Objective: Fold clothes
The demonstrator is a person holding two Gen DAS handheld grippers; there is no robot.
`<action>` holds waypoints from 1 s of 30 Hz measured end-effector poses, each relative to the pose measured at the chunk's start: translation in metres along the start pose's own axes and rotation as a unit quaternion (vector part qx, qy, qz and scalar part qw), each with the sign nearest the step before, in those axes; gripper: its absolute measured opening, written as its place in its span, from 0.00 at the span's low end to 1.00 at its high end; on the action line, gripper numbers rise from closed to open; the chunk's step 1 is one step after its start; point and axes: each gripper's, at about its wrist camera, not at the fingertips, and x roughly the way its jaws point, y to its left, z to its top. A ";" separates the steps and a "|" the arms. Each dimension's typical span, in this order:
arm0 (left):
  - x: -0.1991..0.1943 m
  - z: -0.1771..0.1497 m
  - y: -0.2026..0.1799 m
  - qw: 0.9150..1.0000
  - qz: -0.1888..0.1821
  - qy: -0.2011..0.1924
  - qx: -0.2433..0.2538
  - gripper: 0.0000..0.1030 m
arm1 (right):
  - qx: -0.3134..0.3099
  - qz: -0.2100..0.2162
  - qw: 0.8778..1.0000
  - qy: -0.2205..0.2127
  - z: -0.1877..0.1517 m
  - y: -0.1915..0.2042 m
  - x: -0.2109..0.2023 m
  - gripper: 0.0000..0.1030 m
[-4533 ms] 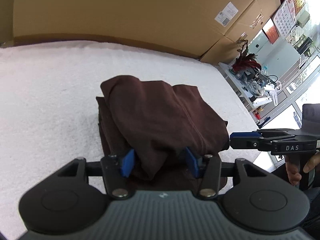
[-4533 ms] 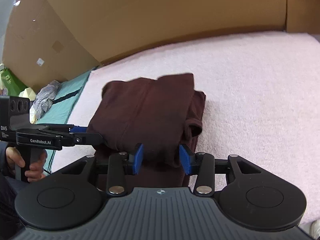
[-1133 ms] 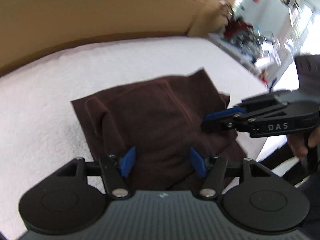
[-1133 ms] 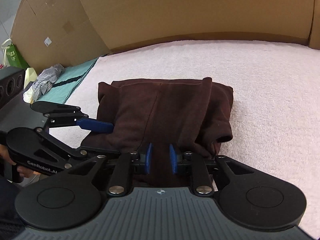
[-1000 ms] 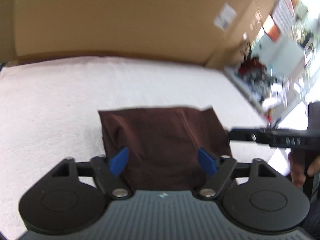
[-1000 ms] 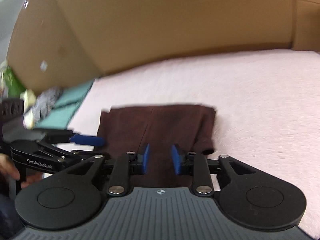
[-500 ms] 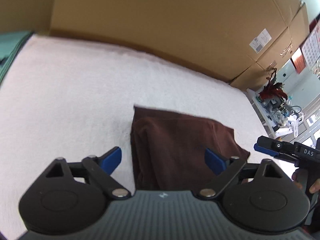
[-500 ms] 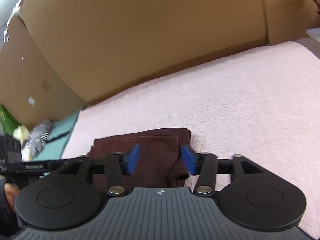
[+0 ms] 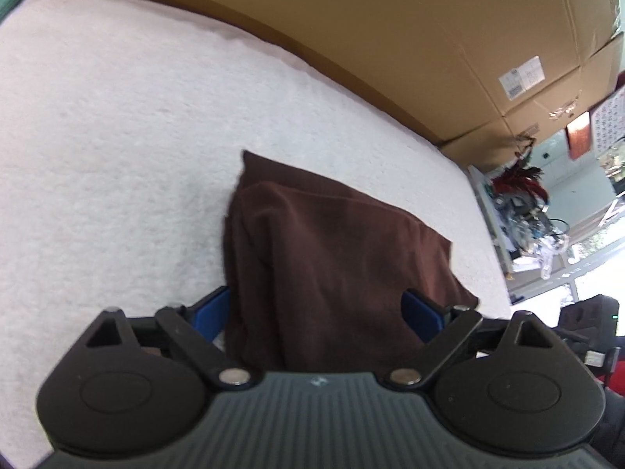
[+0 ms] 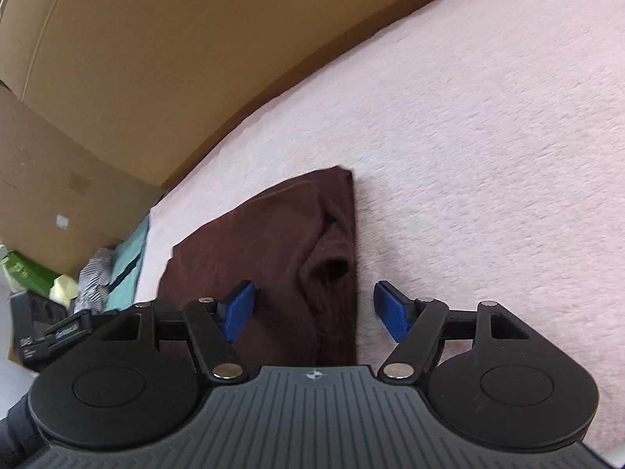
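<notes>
one folded brown garment [image 9: 336, 258] on one pale blanket [image 9: 97, 136].

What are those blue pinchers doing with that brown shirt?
A person is folding clothes with a gripper in each hand. The brown shirt lies folded on the fluffy white cover. The left gripper is open wide across the shirt's near end. The right gripper straddles the shirt's right edge, jaws closing, pads not yet pressing. Neither holds it now.
</notes>
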 end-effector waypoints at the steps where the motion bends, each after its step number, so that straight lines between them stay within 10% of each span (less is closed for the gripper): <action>1: 0.000 -0.002 0.001 1.000 -0.007 0.005 0.000 0.90 | 0.000 0.007 1.000 0.009 -0.002 0.002 0.000 0.64; 7: 0.012 0.011 0.005 0.999 -0.034 0.013 -0.037 0.85 | 0.100 0.043 0.994 -0.003 0.001 -0.017 0.004 0.62; 14: 0.002 0.022 -0.011 0.999 -0.033 0.032 0.001 0.25 | 0.127 0.041 0.991 0.024 0.011 -0.010 0.001 0.31; 21: 0.009 0.056 -0.070 0.996 -0.073 0.010 0.046 0.25 | 0.097 0.055 0.994 -0.016 0.032 0.009 -0.060 0.29; 30: 0.137 0.134 -0.156 0.995 -0.038 -0.031 0.086 0.26 | 0.029 0.019 0.996 -0.084 0.170 -0.041 -0.093 0.29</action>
